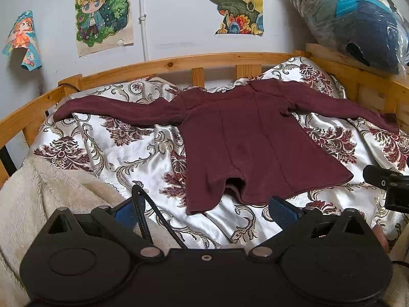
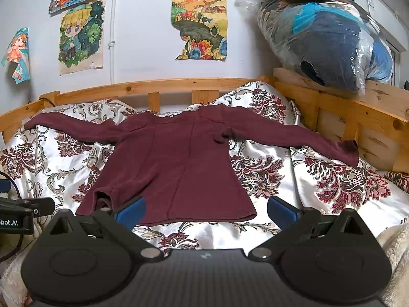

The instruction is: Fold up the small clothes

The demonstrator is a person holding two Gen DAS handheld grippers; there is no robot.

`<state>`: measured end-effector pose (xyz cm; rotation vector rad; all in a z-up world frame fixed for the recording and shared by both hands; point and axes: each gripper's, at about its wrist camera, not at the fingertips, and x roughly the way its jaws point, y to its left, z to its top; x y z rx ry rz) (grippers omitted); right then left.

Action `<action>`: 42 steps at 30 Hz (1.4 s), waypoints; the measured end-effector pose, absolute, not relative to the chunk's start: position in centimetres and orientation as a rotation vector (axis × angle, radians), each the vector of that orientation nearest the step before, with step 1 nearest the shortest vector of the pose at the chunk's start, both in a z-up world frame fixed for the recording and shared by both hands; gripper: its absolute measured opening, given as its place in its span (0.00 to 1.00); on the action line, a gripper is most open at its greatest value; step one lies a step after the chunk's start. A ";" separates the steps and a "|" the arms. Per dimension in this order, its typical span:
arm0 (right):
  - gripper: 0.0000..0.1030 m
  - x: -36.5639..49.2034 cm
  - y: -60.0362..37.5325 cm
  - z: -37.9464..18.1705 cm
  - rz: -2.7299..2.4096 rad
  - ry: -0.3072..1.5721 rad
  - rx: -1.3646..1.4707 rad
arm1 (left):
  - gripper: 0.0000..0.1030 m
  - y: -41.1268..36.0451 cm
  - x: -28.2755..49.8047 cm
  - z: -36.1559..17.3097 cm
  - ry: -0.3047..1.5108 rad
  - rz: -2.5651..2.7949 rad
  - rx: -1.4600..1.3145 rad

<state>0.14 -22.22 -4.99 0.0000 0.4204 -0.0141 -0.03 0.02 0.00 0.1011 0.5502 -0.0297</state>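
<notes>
A small maroon long-sleeved top [image 1: 240, 138] lies spread flat on a floral satin bedspread [image 1: 107, 148], sleeves stretched left and right, hem toward me. It also shows in the right wrist view [image 2: 173, 163]. My left gripper [image 1: 204, 212] is open and empty, just short of the hem's left part. My right gripper [image 2: 205, 211] is open and empty, its fingers straddling the hem; its left pad [image 2: 130, 212] overlaps the cloth's edge. The right gripper's body shows at the right edge of the left wrist view [image 1: 388, 184].
A wooden bed rail [image 1: 179, 64] runs behind and to the right [image 2: 358, 117]. A cream fleece blanket [image 1: 38, 199] lies at the near left. A plastic bag of bedding [image 2: 332, 33] sits on the right rail. A black cable [image 1: 150, 215] crosses near the left gripper.
</notes>
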 end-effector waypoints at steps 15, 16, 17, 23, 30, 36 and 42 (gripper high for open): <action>1.00 0.1 -22.4 -5.0 -0.015 0.423 0.008 | 0.99 0.1 0.0 0.0 0.548 -0.031 0.098; 1.00 0.1 -22.4 -5.0 -0.016 0.423 0.008 | 0.99 0.1 0.0 0.0 0.548 -0.031 0.098; 1.00 0.0 -22.5 -4.9 -0.016 0.423 0.009 | 0.99 0.1 0.0 0.0 0.549 -0.031 0.098; 1.00 0.0 -22.5 -5.0 -0.016 0.421 0.010 | 0.99 0.1 0.0 0.0 0.548 -0.031 0.094; 1.00 0.1 -22.6 -5.0 -0.015 0.420 0.011 | 0.99 0.1 -0.1 0.1 0.548 -0.030 0.098; 1.00 -0.1 -22.5 -4.9 -0.017 0.418 0.015 | 0.99 0.1 -0.3 0.2 0.547 -0.027 0.103; 1.00 -0.1 -22.5 -4.9 -0.017 0.418 0.015 | 0.99 0.0 -0.2 0.1 0.548 -0.029 0.100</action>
